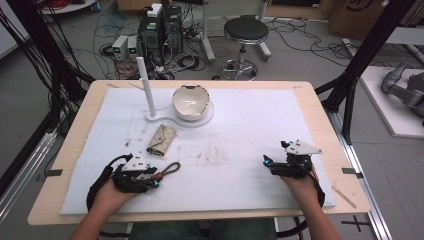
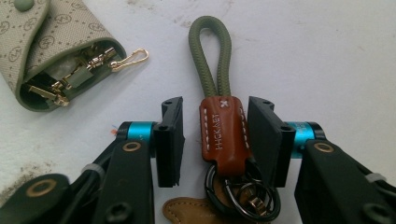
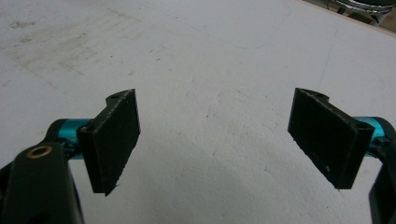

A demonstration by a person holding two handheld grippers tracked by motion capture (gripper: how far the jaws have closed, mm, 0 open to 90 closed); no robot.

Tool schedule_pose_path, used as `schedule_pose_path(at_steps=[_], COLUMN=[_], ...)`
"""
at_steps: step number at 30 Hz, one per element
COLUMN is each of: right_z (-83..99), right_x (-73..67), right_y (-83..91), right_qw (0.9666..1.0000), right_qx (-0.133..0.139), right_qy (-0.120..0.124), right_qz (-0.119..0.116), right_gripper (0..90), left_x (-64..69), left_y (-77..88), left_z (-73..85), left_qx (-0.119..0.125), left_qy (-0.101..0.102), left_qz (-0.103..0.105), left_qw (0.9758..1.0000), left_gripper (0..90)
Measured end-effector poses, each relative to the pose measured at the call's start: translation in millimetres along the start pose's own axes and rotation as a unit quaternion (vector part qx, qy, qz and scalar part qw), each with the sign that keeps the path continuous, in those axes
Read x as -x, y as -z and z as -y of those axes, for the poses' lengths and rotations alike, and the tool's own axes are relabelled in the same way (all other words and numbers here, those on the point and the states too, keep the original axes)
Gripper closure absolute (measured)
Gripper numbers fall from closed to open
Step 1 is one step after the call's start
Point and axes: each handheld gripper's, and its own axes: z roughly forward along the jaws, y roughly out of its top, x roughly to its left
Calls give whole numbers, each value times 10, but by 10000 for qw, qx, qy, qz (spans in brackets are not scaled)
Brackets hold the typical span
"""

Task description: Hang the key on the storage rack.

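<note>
A keychain [image 2: 223, 130] with a brown leather tab, an olive cord loop [image 2: 211, 51] and dark metal rings lies on the white mat. My left gripper [image 2: 215, 101] straddles the leather tab: the right pad sits at its edge and a gap stays beside the left pad, so the jaws are open around it. From above, the left gripper [image 1: 152, 178] rests at the front left with the keychain [image 1: 169, 169] pointing away to its right. My right gripper [image 1: 276, 153] sits at the front right, open wide over bare mat, with nothing between its jaws [image 3: 215, 100].
A beige patterned key pouch [image 1: 162, 140] lies just beyond the left gripper, its open mouth showing gold clips [image 2: 74, 70]. A white stand with a tall post [image 1: 146, 87] and a pale bowl [image 1: 190, 101] stands at the back. The white mat [image 1: 240, 130] covers the wooden table.
</note>
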Motion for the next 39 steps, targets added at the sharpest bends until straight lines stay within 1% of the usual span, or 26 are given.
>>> schedule_pose_path(at_steps=[3,5,7,8,10,13,14,15,16,17,18,19,20,22,23,24,25,26,28,31,33,35,37,38,39], right_z=[0,0,0,0,-1,-1,0,0,1,1,1,1,0,-2,-2,-5,-8,-10,-16,-21,-24,-27,-30,-31,-30], right_x=[2,2,1,-1,-2,-6,-7,-7,-8,-8,-9,-11,-13,-27,-27,-36,-42,-48,-65,-75,-89,-86,-83,-77,-71], right_y=[0,0,-1,-1,-3,-1,-1,-2,-2,-2,-7,-10,-9,-12,-12,-17,-17,-21,-27,-33,-34,-38,-43,-44,-43], right_qw=[10000,10000,10000,10000,10000,10000,10000,10000,10000,10000,10000,10000,10000,10000,10000,10000,9999,9999,9999,9999,9999,9999,9999,9999,9999], right_qx=[-9,-9,-13,-21,-20,-26,-36,-36,-33,-33,-33,-28,-38,-47,-47,-44,-63,-60,-62,-64,-60,-62,-46,-61,-65], right_qy=[10,10,19,16,25,6,2,5,2,2,14,17,35,22,22,53,67,79,74,105,79,117,82,80,88], right_qz=[-3,-4,-5,-9,-6,-21,-34,-38,-35,-35,-34,-42,-41,-51,-51,-52,-61,-52,-71,-81,-101,-98,-80,-69,-54], right_gripper=[171,171,171,171,171,171,171,171,171,171,171,171,171,171,171,171,171,171,171,171,171,171,171,171,171], left_x=[1,-12,-11,-6,3,8,17,19,18,18,6,6,-10,-26,-26,-33,-33,-46,-66,-119,-174,-217,-262,-281,-303], left_y=[-1,1,5,3,6,13,34,47,69,69,112,112,156,204,204,251,251,329,408,522,623,713,790,821,850], left_z=[0,12,8,2,-13,-26,-44,-50,-60,-60,-69,-69,-79,-98,-98,-129,-129,-184,-233,-294,-344,-397,-462,-497,-531], left_qx=[-9,17,12,0,-46,-39,59,93,176,176,304,304,401,504,504,608,608,770,960,1177,1369,1536,1703,1766,1795], left_qy=[13,81,77,73,60,67,49,35,50,50,80,80,196,232,232,260,260,252,298,371,467,534,560,568,547], left_qz=[13,76,124,119,99,105,103,78,66,66,53,53,26,-43,-43,-114,-114,-243,-357,-486,-575,-674,-758,-792,-849], left_qw=[10000,9999,9999,9999,9999,9999,9999,9999,9998,9998,9995,9995,9990,9985,9985,9977,9977,9964,9943,9912,9878,9844,9809,9795,9786], left_gripper=[609,614,644,668,678,685,686,687,687,687,687,687,687,687,687,688,688,688,690,692,693,693,694,694,694])
